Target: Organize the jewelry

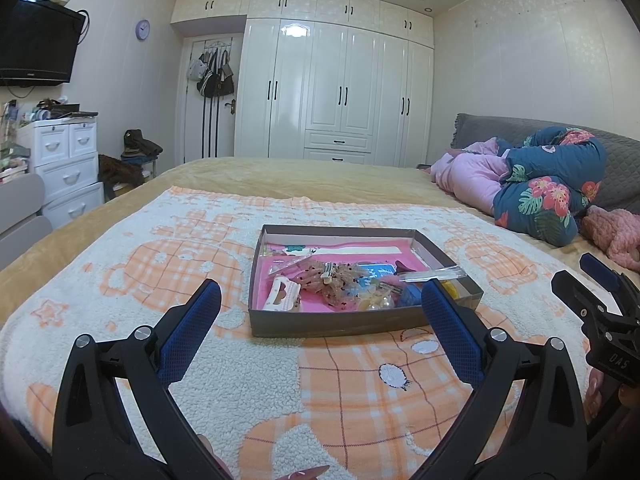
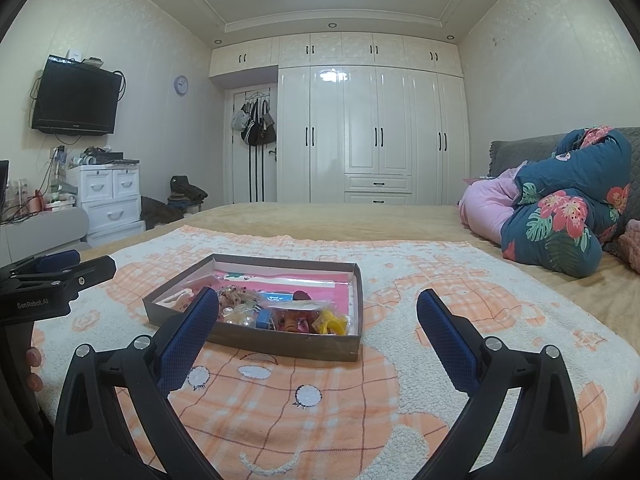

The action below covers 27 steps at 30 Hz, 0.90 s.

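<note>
Shallow grey-brown cardboard box [image 1: 320, 322], open top, pink lining, sits flat on the orange-and-white fleece blanket [image 1: 120, 280] on the bed. Contents jumbled toward the near side: white hair clip [image 1: 283, 295] at near-left, sheer beige bow with dark dots [image 1: 334, 284] mid, pearly beads [image 1: 378, 302], blue piece [image 1: 410, 295], yellow item [image 2: 332, 322] at near-right, clear plastic bags on top.
</note>
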Motion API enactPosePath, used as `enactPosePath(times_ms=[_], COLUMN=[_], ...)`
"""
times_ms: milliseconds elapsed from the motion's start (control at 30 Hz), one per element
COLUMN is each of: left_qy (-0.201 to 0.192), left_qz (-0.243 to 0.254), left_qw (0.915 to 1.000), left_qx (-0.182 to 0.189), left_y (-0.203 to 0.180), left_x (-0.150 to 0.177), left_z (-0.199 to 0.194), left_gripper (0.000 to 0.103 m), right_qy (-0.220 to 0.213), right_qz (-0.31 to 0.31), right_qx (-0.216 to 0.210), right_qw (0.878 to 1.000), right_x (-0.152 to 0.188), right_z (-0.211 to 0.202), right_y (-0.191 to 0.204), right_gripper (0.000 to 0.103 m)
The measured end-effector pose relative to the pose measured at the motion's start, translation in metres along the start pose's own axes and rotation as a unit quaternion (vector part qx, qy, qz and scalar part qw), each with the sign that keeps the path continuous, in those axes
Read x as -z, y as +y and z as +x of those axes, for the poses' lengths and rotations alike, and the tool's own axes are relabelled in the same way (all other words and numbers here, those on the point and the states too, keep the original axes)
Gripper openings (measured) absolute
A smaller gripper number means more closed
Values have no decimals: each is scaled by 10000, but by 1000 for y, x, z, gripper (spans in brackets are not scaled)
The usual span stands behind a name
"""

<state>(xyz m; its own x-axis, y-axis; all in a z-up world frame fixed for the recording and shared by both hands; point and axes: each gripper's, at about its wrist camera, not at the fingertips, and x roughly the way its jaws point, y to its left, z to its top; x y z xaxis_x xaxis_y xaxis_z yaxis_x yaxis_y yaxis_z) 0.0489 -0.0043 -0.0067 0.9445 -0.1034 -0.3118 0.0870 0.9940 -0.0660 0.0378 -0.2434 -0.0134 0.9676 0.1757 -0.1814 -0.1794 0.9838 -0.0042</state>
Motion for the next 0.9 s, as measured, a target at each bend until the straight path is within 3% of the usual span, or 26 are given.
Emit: enactPosePath(times_ms=[900], left_qy=[22], left_qz=[22], left_qw=[10000], left_qx=[-15], left_y=[3], left_x=[0], left_z=[2], left_gripper=[92], right_qy=[81], right_qz=[-64], right_qx=[-37], right_qw=[9999], right_x=[2], right_z=[2], right_y=[5], right_gripper=[97])
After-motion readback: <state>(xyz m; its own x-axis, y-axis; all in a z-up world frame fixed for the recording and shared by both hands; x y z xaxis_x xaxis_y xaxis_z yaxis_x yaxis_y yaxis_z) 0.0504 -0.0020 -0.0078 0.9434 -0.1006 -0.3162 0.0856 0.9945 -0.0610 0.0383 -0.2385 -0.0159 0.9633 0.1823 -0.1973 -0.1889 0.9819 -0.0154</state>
